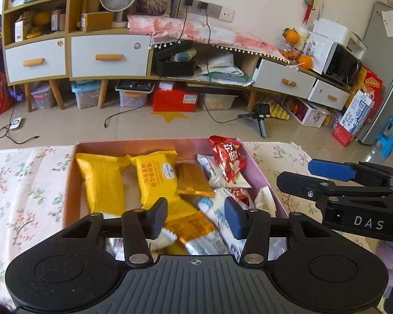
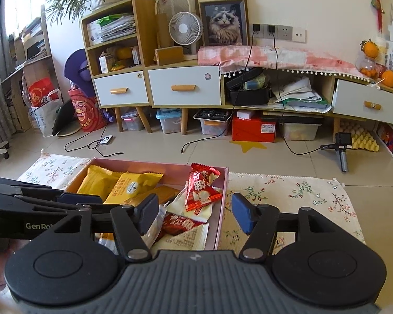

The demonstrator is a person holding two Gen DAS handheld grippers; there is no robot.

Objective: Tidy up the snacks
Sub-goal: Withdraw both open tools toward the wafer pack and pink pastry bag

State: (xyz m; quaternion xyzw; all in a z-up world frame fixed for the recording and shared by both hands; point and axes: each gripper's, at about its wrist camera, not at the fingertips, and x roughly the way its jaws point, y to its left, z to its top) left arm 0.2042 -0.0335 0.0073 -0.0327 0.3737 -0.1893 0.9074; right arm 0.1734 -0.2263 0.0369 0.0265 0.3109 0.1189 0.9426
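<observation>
A pink box (image 1: pixel 259 167) on a floral tablecloth holds yellow snack packs (image 1: pixel 102 180), an orange wafer pack (image 1: pixel 192 180), red-and-white packs (image 1: pixel 226 157) and white-blue packs (image 1: pixel 217 214). My left gripper (image 1: pixel 196 216) is open and empty, just above the snacks at the box's near end. My right gripper (image 2: pixel 194 212) is open and empty over the box's right wall (image 2: pixel 222 204); the red pack (image 2: pixel 200 191) stands just beyond its fingers. The right gripper's side (image 1: pixel 340 183) shows in the left wrist view, to the right of the box.
The floral tablecloth (image 2: pixel 296 196) covers the table on both sides of the box. Beyond the table edge lie a tiled floor, cables, a small tripod (image 2: pixel 342 146) and a long low cabinet (image 2: pixel 183 89) with bins beneath.
</observation>
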